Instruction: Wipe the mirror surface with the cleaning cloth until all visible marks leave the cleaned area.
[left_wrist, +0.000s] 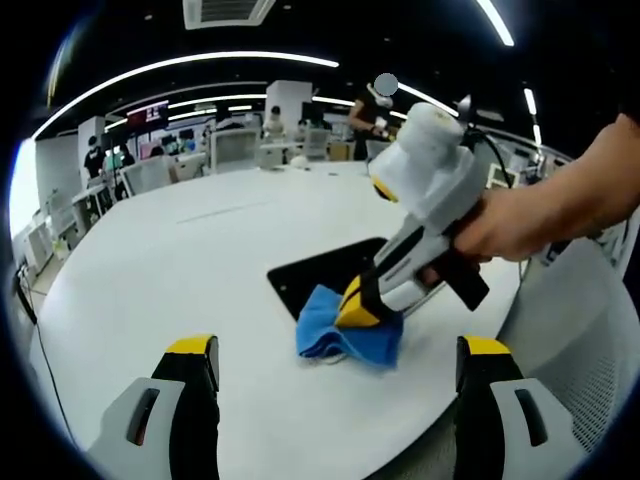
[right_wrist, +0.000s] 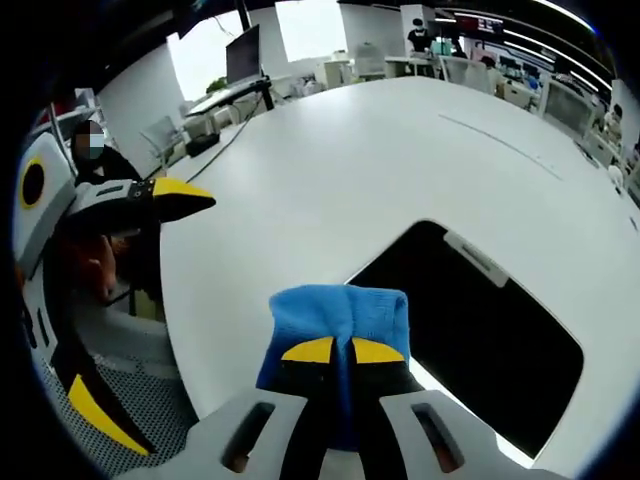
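Right tool (right_wrist: 342, 350): jaws closed on the blue cleaning cloth (right_wrist: 340, 318), pinching a fold of it. Left gripper view shows this from outside: right tool (left_wrist: 362, 306) presses the cloth (left_wrist: 348, 333) onto the white table (left_wrist: 180, 260) at the near corner of the mirror (left_wrist: 325, 270), a hand (left_wrist: 500, 225) on its grip. Left tool (left_wrist: 338, 362): jaws spread wide, holding nothing, above the table edge. Right gripper view gives the dark mirror (right_wrist: 470, 330) flat on the table (right_wrist: 350, 170), and the left tool (right_wrist: 150, 197) at the table's edge.
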